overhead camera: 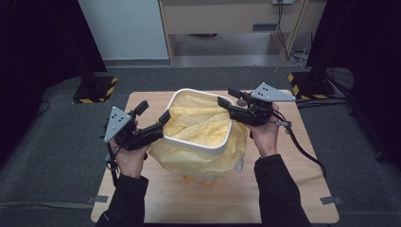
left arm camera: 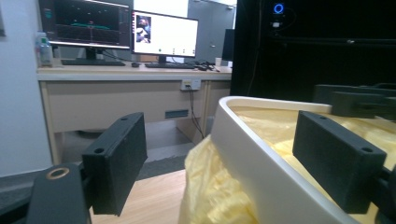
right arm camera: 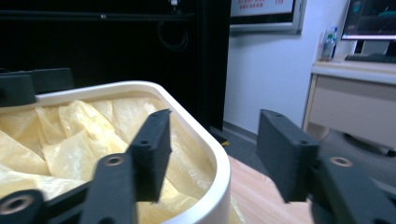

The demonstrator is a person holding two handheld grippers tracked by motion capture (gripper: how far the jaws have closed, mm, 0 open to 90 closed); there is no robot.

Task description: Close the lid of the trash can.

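**Both claws straddling bin rim, liner half-seated**

Left gripper at 9 o'clock of white bin: jaws spread wide, astride the rim, one pad outside, one over the yellow bag inside. No pinch seen. Probably set so to catch the liner edge against the wall.

Centre: bin standing upright mid wooden table, bag lining the inside and ballooning out below the rim at 6 o'clock. Likely mid-fitting.

Right gripper at 2 o'clock of bin: jaws apart, likewise astride the rim, inner pad touching or just above crumpled bag, outer pad off the wall. Nothing gripped.
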